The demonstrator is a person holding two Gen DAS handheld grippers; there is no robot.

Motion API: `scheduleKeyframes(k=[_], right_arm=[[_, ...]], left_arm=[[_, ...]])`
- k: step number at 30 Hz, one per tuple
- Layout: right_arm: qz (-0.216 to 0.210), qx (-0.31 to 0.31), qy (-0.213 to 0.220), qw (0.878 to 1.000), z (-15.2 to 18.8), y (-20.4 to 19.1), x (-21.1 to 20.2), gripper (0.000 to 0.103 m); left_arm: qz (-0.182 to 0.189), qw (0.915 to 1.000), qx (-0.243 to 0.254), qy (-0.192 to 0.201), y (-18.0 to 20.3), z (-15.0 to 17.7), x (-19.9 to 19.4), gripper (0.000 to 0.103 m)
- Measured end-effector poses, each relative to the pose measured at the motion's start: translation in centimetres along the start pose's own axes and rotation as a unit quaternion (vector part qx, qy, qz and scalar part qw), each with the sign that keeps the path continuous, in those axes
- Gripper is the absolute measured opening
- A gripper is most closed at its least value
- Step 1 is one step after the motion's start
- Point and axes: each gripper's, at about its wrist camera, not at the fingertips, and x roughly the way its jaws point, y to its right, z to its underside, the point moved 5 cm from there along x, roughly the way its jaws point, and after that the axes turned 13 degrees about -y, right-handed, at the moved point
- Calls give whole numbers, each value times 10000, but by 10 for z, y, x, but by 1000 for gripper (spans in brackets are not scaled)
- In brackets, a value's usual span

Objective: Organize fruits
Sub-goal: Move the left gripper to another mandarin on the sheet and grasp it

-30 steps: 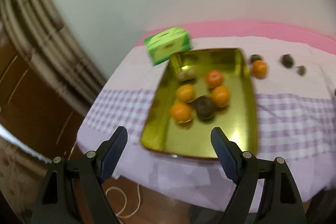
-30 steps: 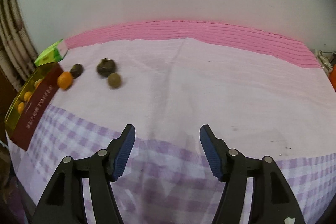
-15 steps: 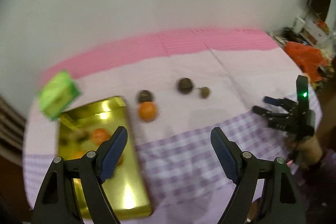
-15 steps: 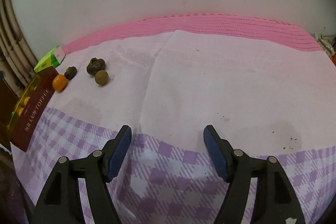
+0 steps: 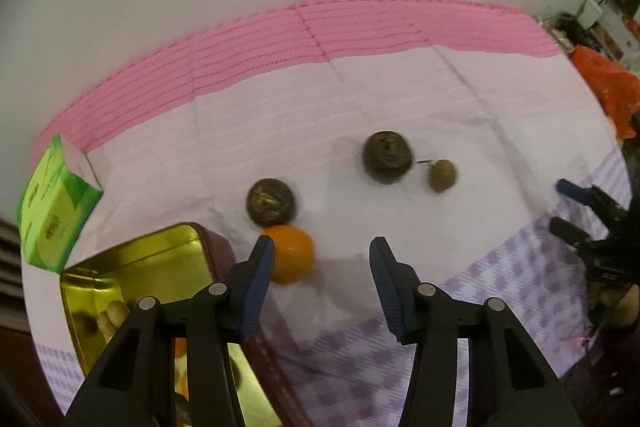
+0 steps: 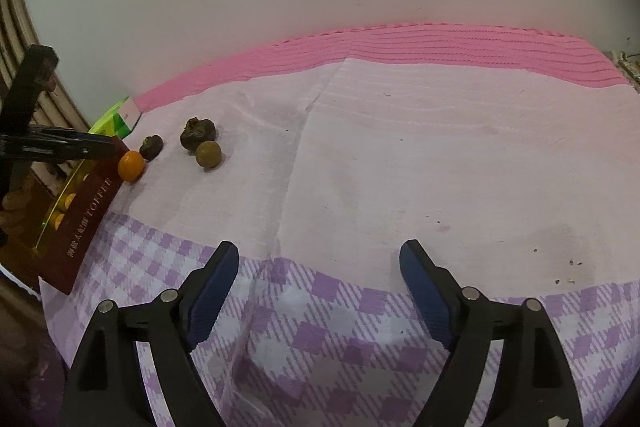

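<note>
Four fruits point(image 5: 291, 253) are left on the desk point(image 5: 400, 99) right of the tin point(image 5: 132, 259) that holds others — we narrow our left tool point(image 5: 322, 259), empty, near the orange; our right tool point(image 6: 320, 267) gapes empty.

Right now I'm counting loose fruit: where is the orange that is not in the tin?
In the left wrist view the orange lies on the cloth beside the gold tin's right edge, just in front of a dark fruit, near the left tongs' left fingertip.
</note>
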Motion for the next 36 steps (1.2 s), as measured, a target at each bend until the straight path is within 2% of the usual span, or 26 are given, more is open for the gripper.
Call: scheduleKeyframes(k=[5,8,13,19,21,24,30,36], right_arm=[[-20,-28,-13,10000,0,-1,0,84],[-41,-23,-10,10000,0,0,0,85],[-43,-54,-23,10000,-1,-2,1,87],[-49,-52,-19,10000,0,-2,1,88],[-53,-56,-21,10000,0,-2,1,88],[-58,-67,-25,10000,0,-3,2,90],[-70,-84,-28,9999,1,-4,2,92],[-61,-90,-33,9999,2,-4,1,93]], left_arm=[[-67,9996,-47,-279,-8,-5,23,50],[-287,9991,1,-321,-11,-6,32,50],[-66,9989,-118,-442,-18,-7,40,50],[51,9985,30,-543,-2,0,48,50],[-44,9986,61,-530,3,0,53,46],[-220,9987,10,-460,5,0,54,45],[-178,9993,-187,-275,1,-7,49,45],[-185,9992,-218,-290,3,-10,54,45]])
